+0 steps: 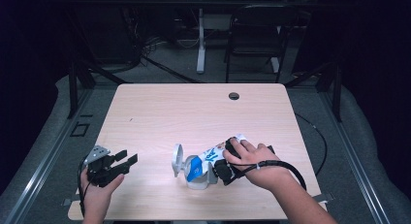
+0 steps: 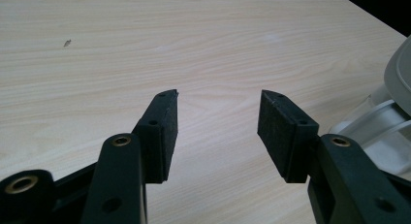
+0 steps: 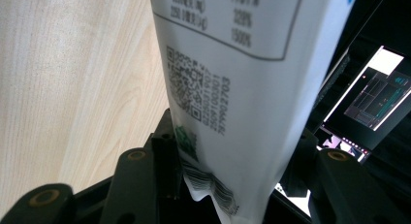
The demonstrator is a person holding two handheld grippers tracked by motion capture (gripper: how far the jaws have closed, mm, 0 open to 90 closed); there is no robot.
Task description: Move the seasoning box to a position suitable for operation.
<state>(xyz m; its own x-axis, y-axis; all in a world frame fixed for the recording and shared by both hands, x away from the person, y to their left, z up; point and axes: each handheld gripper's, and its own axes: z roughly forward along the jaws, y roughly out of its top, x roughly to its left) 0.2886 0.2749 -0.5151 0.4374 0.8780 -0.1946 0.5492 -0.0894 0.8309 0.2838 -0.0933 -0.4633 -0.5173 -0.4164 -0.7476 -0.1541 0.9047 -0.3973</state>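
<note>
A white pouch with blue print lies tilted over a grey-white stand near the table's front middle. My right gripper is shut on the pouch, with the person's hand on top of it. In the right gripper view the pouch shows a QR code and a barcode, pinched at its lower edge in the right gripper. My left gripper rests at the front left, open and holding nothing. Bare wood lies in front of the left gripper.
The stand has an upright ring on its left side, and part of the stand is at the right edge of the left gripper view. The table has a cable hole near its far edge. A chair stands beyond.
</note>
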